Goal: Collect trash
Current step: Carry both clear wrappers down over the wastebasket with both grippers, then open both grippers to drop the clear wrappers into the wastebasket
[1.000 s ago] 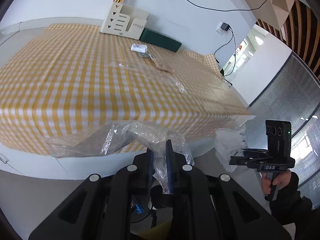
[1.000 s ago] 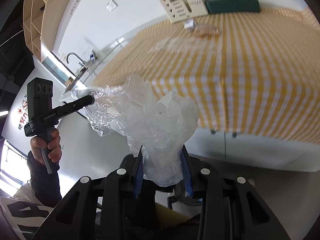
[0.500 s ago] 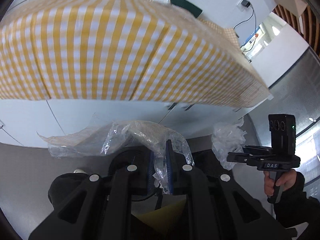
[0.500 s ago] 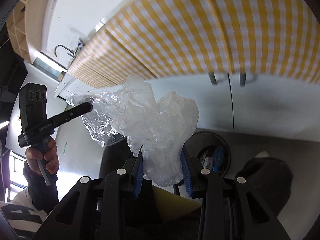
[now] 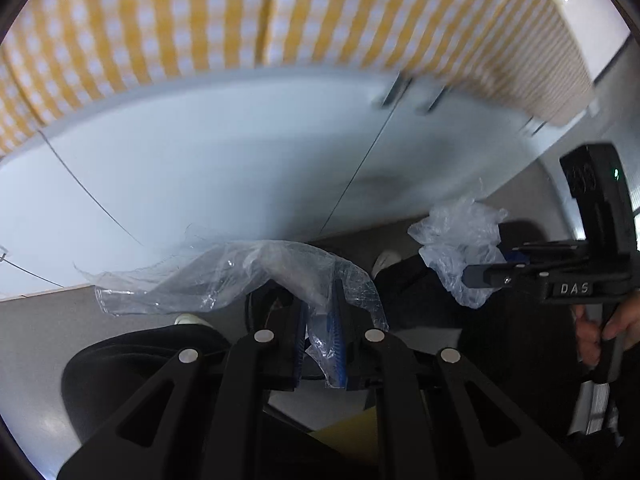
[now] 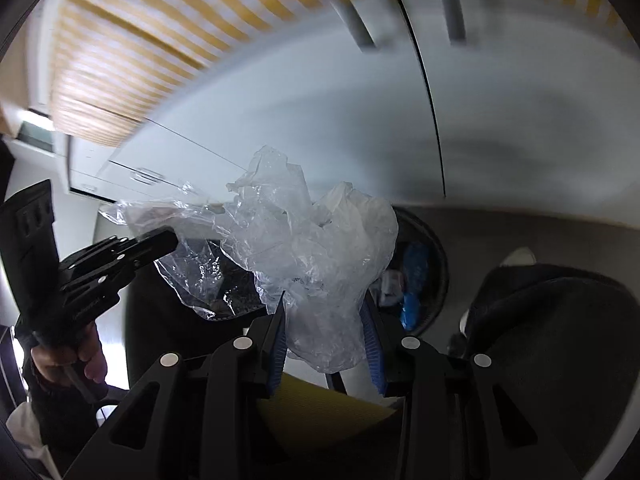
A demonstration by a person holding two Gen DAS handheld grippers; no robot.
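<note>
My left gripper (image 5: 319, 316) is shut on a clear plastic wrapper (image 5: 224, 276) that trails off to the left. My right gripper (image 6: 325, 320) is shut on a crumpled whitish plastic bag (image 6: 320, 248). Each gripper shows in the other's view: the right one (image 5: 476, 280) with its bag (image 5: 460, 240), the left one (image 6: 168, 242) with its wrapper (image 6: 200, 264). Both point steeply down over a round black trash bin (image 6: 438, 256) on the floor, with blue and white trash inside. In the left wrist view the bin is mostly hidden behind the fingers.
White cabinet doors (image 5: 240, 152) stand just ahead under the hanging yellow checked tablecloth (image 5: 200, 20). A person's dark trouser legs (image 6: 560, 320) and white shoes (image 5: 386, 260) flank the bin on the grey floor. Hands (image 5: 600, 328) hold both gripper handles.
Both grippers have dropped from tabletop height to floor level and tilted downward. The tabletop has left view, and the cabinet fronts and bin have come in. Both still hold their plastic.
</note>
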